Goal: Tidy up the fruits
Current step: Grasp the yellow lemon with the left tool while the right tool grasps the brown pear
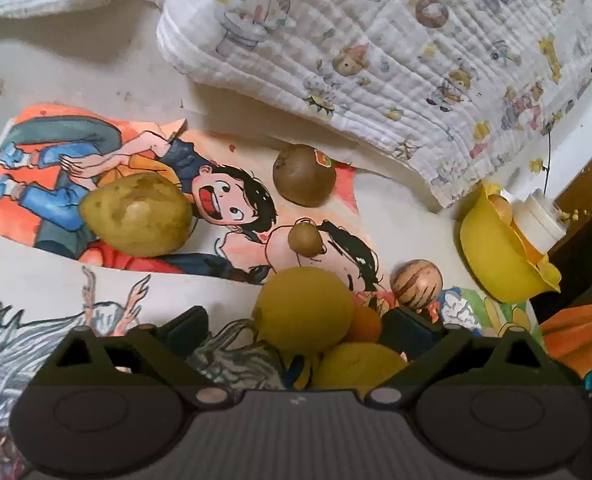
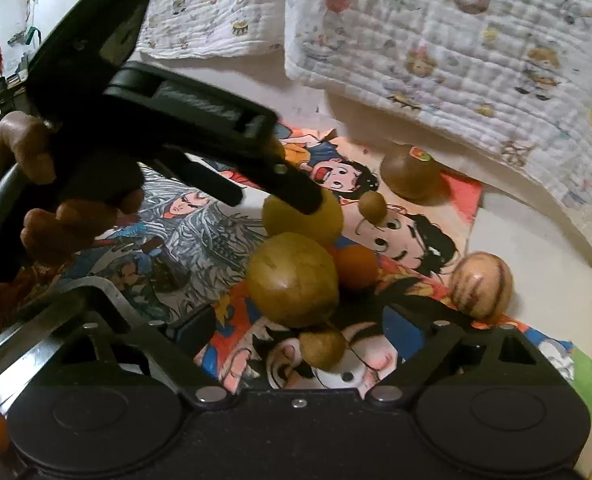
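Fruits lie on a cartoon-print cloth (image 1: 56, 280). In the left wrist view a yellow lemon-like fruit (image 1: 304, 308) sits between my left gripper's (image 1: 296, 328) open fingers, with an orange (image 1: 362, 324) and another yellow fruit (image 1: 360, 364) beside it. A green mango (image 1: 136, 216), a brown stickered fruit (image 1: 304, 174), a small brown fruit (image 1: 306, 238) and a striped fruit (image 1: 416, 282) lie farther off. In the right wrist view my right gripper (image 2: 300, 332) is open around a yellow-brown round fruit (image 2: 294, 280) and a small brown fruit (image 2: 323, 348). The left gripper (image 2: 296, 196) hovers over the yellow fruit (image 2: 316, 220).
A yellow bowl (image 1: 496, 256) with fruit stands at the right, next to a white jar (image 1: 540, 216). A patterned white quilt (image 1: 416, 60) is bunched along the back. An orange cloth (image 1: 576, 332) lies at the right edge.
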